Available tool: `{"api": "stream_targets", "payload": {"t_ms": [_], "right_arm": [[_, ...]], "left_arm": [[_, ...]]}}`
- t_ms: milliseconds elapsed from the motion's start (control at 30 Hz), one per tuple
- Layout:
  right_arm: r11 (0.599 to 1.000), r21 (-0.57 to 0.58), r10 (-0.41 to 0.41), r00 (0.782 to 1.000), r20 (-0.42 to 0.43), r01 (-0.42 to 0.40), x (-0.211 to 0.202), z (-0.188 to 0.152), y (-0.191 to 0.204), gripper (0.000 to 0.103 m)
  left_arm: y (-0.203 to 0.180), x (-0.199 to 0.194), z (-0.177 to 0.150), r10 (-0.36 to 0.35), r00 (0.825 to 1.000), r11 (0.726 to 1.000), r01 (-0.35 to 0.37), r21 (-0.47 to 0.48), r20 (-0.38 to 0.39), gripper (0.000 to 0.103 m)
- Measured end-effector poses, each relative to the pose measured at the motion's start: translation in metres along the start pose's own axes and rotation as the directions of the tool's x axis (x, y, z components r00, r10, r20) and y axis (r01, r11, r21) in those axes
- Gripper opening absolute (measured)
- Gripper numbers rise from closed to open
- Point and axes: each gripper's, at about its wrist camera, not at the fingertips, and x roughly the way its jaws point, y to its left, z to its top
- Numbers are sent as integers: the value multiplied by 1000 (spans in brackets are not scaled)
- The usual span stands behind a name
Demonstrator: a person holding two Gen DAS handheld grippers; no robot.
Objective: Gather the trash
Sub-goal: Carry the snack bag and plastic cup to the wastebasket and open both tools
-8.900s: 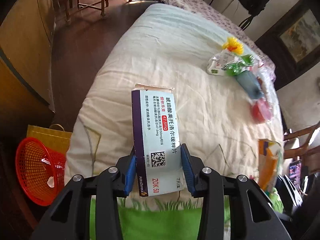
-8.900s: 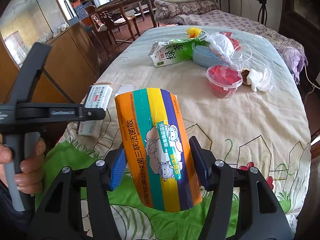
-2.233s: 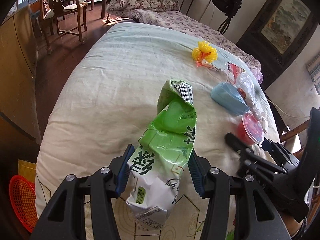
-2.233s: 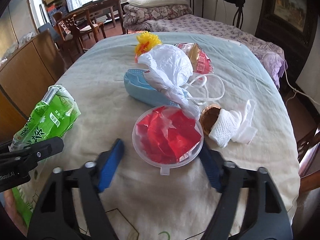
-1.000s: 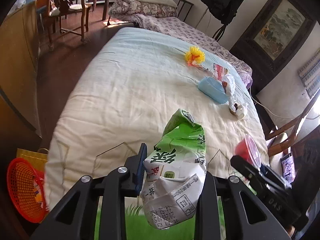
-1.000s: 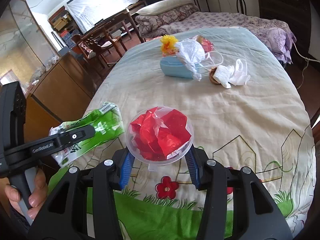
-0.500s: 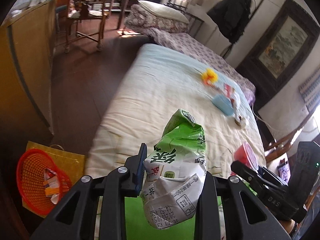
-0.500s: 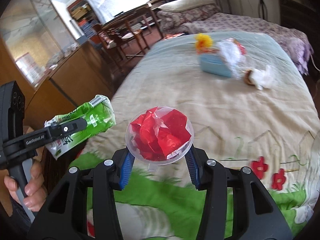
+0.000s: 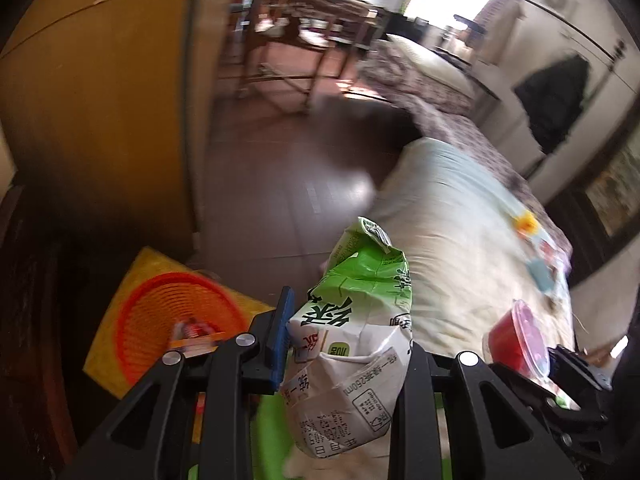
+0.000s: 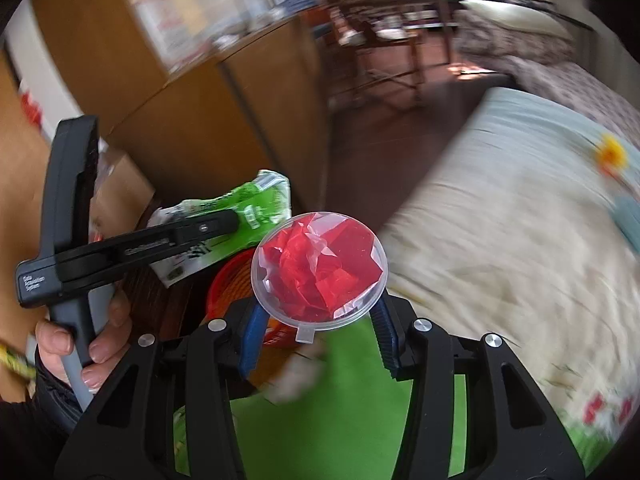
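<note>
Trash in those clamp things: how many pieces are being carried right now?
2. A crushed green carton sits between the left gripper fingers; a clear cup of red scraps between the right gripper fingers.

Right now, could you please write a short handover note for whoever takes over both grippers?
Left gripper: shut on the green carton.
Right gripper: shut on the clear cup of red scraps.
Orange basket sits on the floor beside the bed, with some packaging already in it.
Left to do: drop the carton and cup into the basket, then fetch the yellow item and blue item from the bed's far end.
</note>
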Motion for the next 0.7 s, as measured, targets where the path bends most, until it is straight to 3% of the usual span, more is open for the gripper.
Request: {"api": "stream_targets", "payload": {"t_ms": [200, 400, 700], "right_arm": [[990, -133, 33, 992, -118, -49, 61, 17, 67, 48], [976, -201, 34, 969, -245, -85, 121, 15, 105, 48], [972, -209, 18, 928, -373, -103, 187, 10, 125, 49]], "left_arm": [[80, 9, -3, 118, 992, 986, -122, -110, -49, 27], [145, 24, -12, 163, 978, 963, -186, -197, -126, 27], [179, 43, -21, 178, 965, 937, -226, -266, -194, 27]]}}
